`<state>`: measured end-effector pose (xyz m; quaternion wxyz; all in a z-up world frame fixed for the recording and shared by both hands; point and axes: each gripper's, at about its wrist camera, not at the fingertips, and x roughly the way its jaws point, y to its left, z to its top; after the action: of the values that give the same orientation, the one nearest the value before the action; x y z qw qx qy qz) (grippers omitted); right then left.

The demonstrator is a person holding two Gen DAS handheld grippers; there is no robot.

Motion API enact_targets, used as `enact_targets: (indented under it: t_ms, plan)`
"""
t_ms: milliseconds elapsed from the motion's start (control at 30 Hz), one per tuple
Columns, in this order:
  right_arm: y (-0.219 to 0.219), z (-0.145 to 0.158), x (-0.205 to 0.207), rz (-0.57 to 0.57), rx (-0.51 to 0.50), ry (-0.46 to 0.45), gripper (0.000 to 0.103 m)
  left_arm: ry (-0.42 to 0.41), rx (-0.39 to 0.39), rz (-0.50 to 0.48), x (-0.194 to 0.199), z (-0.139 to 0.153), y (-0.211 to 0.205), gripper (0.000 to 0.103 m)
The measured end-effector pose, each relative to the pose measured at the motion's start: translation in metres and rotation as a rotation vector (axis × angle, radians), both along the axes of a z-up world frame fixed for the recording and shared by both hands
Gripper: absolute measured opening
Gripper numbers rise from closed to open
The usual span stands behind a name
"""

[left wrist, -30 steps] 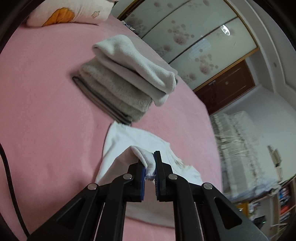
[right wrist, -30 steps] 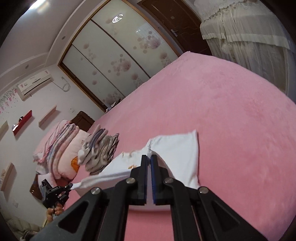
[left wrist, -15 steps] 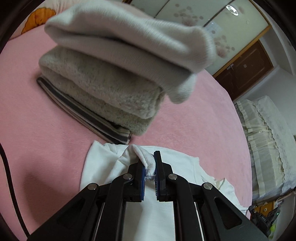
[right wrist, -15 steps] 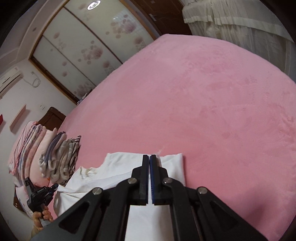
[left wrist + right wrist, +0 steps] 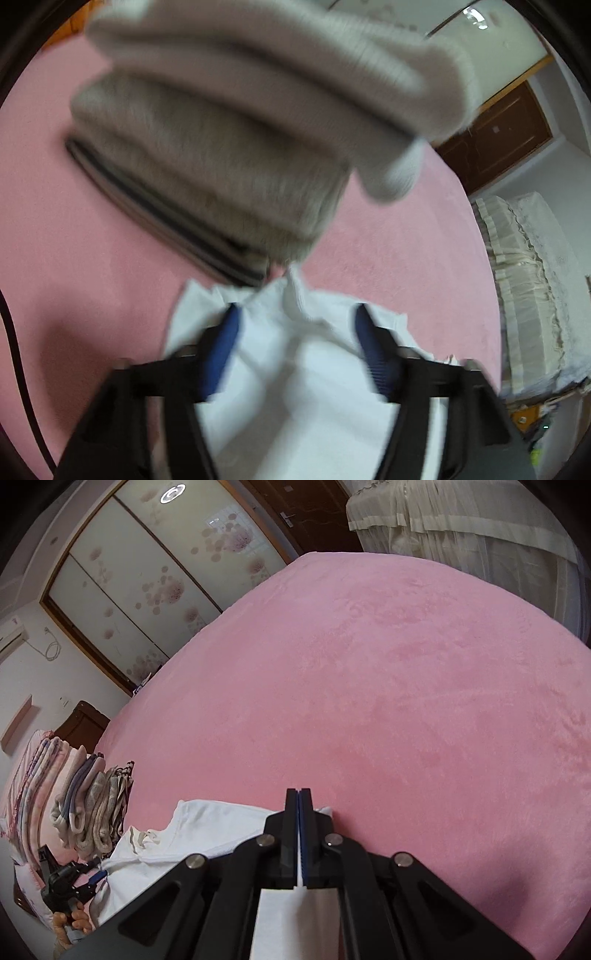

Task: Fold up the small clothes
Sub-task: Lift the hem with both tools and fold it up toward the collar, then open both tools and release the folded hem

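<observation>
A small white garment (image 5: pixel 306 387) lies on the pink bed (image 5: pixel 74 258), its near edge bunched just in front of a stack of folded clothes (image 5: pixel 221 155). My left gripper (image 5: pixel 295 325) stands open over it, blue pads apart, the cloth loose between them. In the right wrist view the garment (image 5: pixel 207 834) lies at the lower left. My right gripper (image 5: pixel 299 797) is shut on the garment's far corner, pressed low on the bed. The left gripper (image 5: pixel 74 882) shows at the far left.
The stack of folded grey and white clothes (image 5: pixel 96 812) sits close beside the garment. Folded pink bedding (image 5: pixel 33 775) lies behind it. Pink bed (image 5: pixel 406 701) stretches wide to the right. A wardrobe (image 5: pixel 147 572) and curtains (image 5: pixel 461 528) stand beyond.
My left gripper has opened and let go of the white garment close to the stack. My right gripper has lowered to the bed, still shut on the garment's corner.
</observation>
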<state>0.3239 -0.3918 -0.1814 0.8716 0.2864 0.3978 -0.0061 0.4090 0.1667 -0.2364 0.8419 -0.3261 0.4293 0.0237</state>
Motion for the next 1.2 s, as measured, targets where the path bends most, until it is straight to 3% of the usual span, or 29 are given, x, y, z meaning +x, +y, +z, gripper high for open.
enact_targets:
  t_ms: [100, 167, 467, 700, 900, 1200]
  plan:
    - [0.002, 0.013, 0.002, 0.008, 0.004, -0.019, 0.004, -0.058, 0.011, 0.035, -0.007, 0.018, 0.007, 0.079]
    - [0.006, 0.023, 0.0, 0.009, -0.016, -0.041, 0.008, -0.043, 0.006, 0.042, -0.01, 0.021, 0.013, 0.079]
    - [0.054, 0.066, -0.015, 0.119, -0.078, -0.093, 0.009, 0.04, 0.077, 0.05, -0.059, 0.026, 0.027, 0.079]
    - [0.12, 0.076, -0.026, 0.265, -0.082, -0.108, 0.009, 0.139, 0.21, -0.023, -0.091, -0.007, -0.008, 0.079]
    - [0.176, 0.063, -0.041, 0.394, -0.152, -0.083, 0.009, 0.137, 0.304, -0.059, -0.112, -0.025, -0.017, 0.078]
    - [0.225, 0.027, -0.048, 0.483, -0.171, -0.009, 0.009, 0.115, 0.133, -0.023, -0.124, -0.027, 0.016, 0.078]
